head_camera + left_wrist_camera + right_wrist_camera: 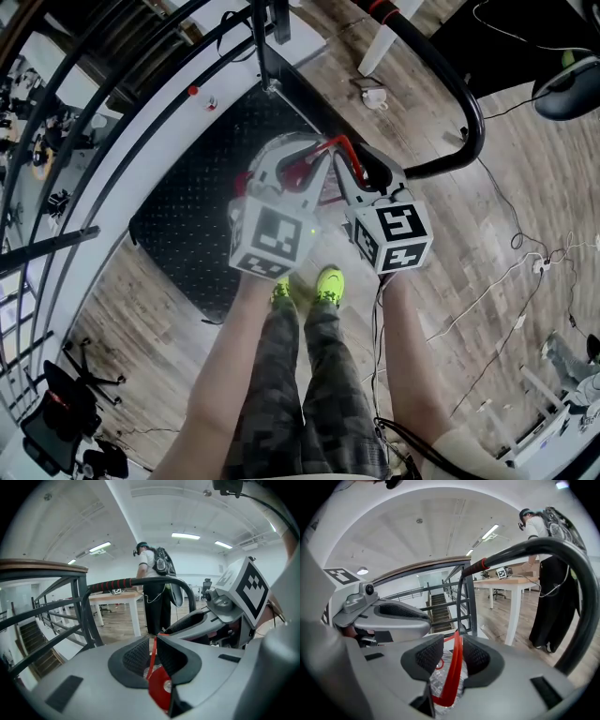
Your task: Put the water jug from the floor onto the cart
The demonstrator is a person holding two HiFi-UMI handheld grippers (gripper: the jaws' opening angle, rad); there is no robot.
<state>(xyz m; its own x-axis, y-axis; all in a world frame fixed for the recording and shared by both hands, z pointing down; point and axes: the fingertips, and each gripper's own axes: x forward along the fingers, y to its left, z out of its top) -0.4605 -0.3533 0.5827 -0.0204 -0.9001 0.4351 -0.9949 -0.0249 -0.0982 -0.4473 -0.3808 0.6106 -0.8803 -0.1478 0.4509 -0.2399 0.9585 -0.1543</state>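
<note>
The water jug is clear plastic with a red strap handle and a red cap. In the head view it hangs over the cart's black ribbed deck, mostly hidden under both grippers. My left gripper is shut on the handle. My right gripper pinches the same handle, with the crinkled jug body below its jaws. The two grippers sit side by side, almost touching. Whether the jug rests on the deck is hidden.
The cart's black push bar with a red band curves at upper right. A metal railing and stairs run along the left. Cables trail on the wood floor. A person stands by a white table.
</note>
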